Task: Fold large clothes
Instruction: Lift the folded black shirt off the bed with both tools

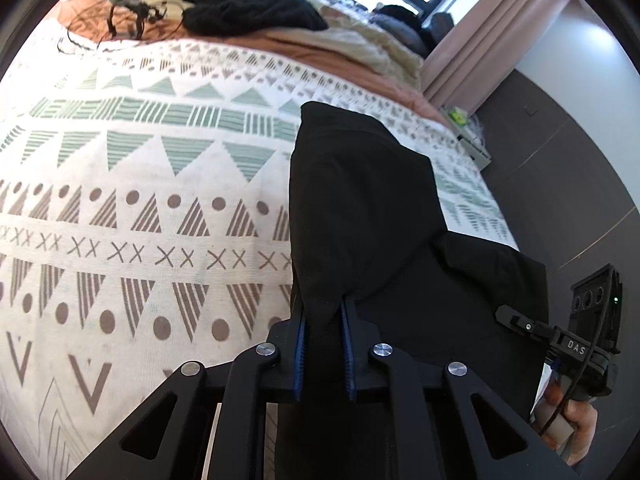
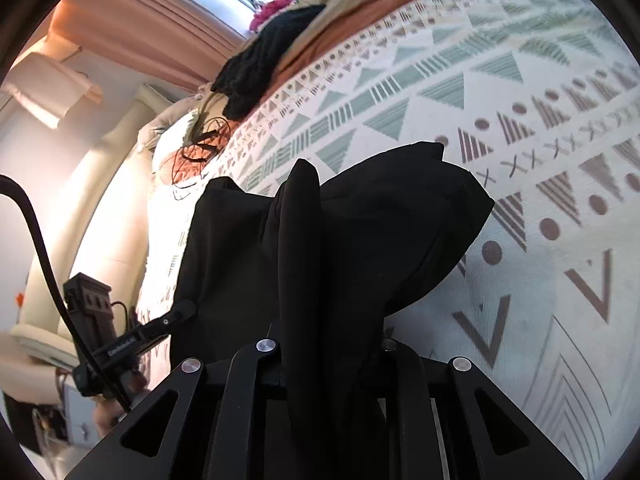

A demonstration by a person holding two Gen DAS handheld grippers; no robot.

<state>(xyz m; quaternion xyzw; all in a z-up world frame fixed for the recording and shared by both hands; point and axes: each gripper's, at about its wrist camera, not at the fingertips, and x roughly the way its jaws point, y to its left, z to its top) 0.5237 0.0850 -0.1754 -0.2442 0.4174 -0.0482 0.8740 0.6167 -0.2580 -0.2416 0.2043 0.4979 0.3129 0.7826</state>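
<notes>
Black linkage arms fill the bottom of the left wrist view, and between them the left gripper has its blue-padded fingers drawn close together, pinching a fold of the black garment. From that pinch the cloth rises in a lifted peak and drapes out over the patterned bedspread, which is white with green and brown triangles, dots and crosses. At the right edge of that view the right gripper bites the same cloth, a hand below it on the handle. In the right wrist view the right gripper's fingers are buried under bunched black fabric, so the pads themselves cannot be seen, though they seem to be clamped on the cloth. Near the far side of the bed lie a black knit piece, tangled thin cords and a pink curtain by the window.
</notes>
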